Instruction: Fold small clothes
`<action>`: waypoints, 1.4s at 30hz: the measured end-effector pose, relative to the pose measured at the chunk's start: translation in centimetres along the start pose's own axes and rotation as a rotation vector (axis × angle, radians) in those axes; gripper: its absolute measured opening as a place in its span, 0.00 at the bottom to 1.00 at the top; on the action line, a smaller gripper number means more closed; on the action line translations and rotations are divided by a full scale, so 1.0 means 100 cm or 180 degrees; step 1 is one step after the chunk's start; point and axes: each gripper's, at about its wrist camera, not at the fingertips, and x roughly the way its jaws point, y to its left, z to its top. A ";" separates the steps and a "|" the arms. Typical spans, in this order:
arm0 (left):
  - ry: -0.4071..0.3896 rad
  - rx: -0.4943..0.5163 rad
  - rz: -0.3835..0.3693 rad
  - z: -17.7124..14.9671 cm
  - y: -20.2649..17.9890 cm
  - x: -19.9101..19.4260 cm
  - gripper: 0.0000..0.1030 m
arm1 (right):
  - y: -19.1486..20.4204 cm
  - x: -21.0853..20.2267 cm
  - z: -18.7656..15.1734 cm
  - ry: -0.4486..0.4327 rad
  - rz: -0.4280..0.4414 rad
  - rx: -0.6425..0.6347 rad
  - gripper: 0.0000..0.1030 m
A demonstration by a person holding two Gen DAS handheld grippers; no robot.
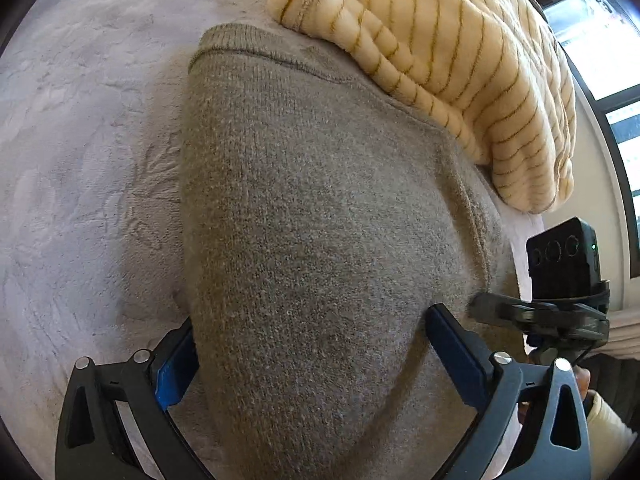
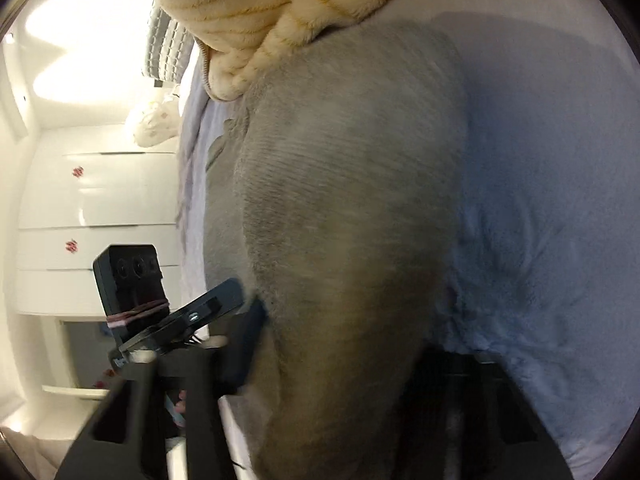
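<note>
A: Where is the grey knit garment [image 1: 320, 200] lying?

B: Flat on the pale plush blanket [image 1: 80, 160] that covers the bed. Its ribbed hem runs across the far end, and that far corner is tucked under a cream striped fleece [image 1: 440, 52] piled on top of it.

A: And the left gripper [image 1: 312, 344]?

B: Jaws spread wide, one blue pad on each side of the near end of the garment. The left pad sits at the garment's long edge, where it meets the blanket; the right one rests over the knit. I cannot see either pad pinching the cloth.

A: The right gripper [image 2: 340, 356]?

B: Its view is blurred. The jaws are narrower, with the near end of the grey knit bunched between the two dark fingers [image 2: 244, 344]. Whether the pads actually press on it, I cannot tell.

A: Room to move?

B: On the left gripper's side, a broad stretch of bare blanket lies beside the garment's long edge. In the right wrist view, open blanket also lies to the right of the garment, while on the left the bed's edge is close, with white drawers [image 2: 100, 208] beyond it. The fleece crowds the far end.
</note>
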 end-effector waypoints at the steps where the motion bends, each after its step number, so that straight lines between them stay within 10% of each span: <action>1: -0.0040 0.0012 -0.0003 -0.001 -0.003 -0.003 0.84 | -0.001 -0.002 -0.002 -0.0027 0.0038 0.0052 0.35; 8: -0.0213 0.0015 -0.0213 -0.012 -0.010 -0.035 0.45 | 0.023 -0.011 -0.021 -0.0197 0.0534 0.0266 0.33; 26: -0.0093 -0.0025 -0.0135 -0.104 0.062 -0.171 0.45 | 0.116 0.103 -0.149 0.0222 0.0669 0.0395 0.33; 33: 0.0184 -0.0311 0.0322 -0.166 0.129 -0.164 0.45 | 0.118 0.156 -0.172 0.0351 -0.0330 0.0086 0.49; 39: -0.0134 -0.0291 0.0375 -0.172 0.135 -0.193 0.45 | 0.107 0.122 -0.164 0.0019 -0.0176 0.0327 0.58; 41: -0.0230 -0.0335 0.0366 -0.168 0.140 -0.202 0.45 | 0.102 0.122 -0.163 -0.0035 -0.0065 0.0493 0.27; 42: -0.0251 -0.0364 0.0375 -0.165 0.143 -0.201 0.45 | 0.102 0.124 -0.163 -0.0028 -0.0162 0.0510 0.27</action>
